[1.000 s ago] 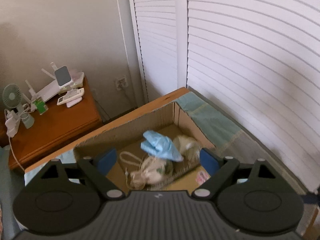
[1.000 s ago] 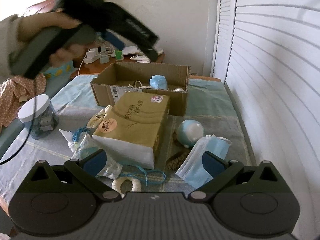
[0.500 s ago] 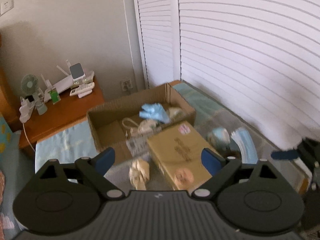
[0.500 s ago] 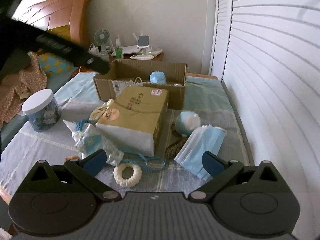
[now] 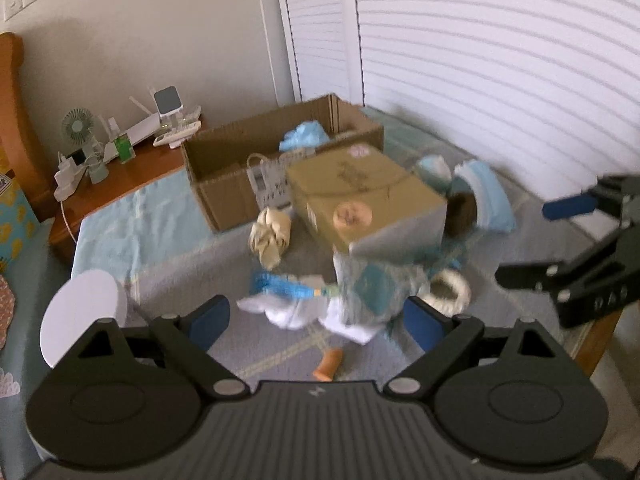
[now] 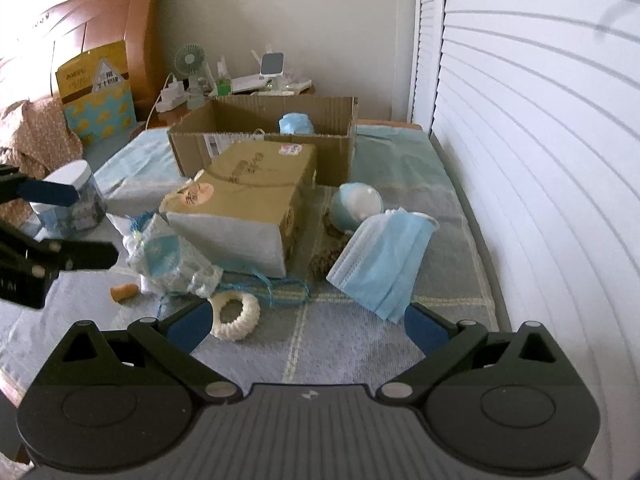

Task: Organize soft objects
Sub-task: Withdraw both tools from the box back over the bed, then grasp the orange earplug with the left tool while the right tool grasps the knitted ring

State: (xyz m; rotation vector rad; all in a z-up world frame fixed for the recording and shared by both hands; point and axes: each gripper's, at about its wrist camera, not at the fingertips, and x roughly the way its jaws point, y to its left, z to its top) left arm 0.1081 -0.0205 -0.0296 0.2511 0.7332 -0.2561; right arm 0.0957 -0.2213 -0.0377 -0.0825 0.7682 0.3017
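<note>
Both grippers wide, L gripper over clear pouch

Right gripper with jaws spread and empty over a cloth-covered table. Between its fingers lie a white ring and a blue mask. Behind stand a closed box and an open carton. Left gripper enters at left.

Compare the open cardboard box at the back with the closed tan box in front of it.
The open cardboard box has no lid and holds a blue item; the closed tan box is sealed, with round stickers on top. The open one sits square at the back; the closed one lies angled in front. Both are brown cardboard resting on the cloth-covered surface.
</note>
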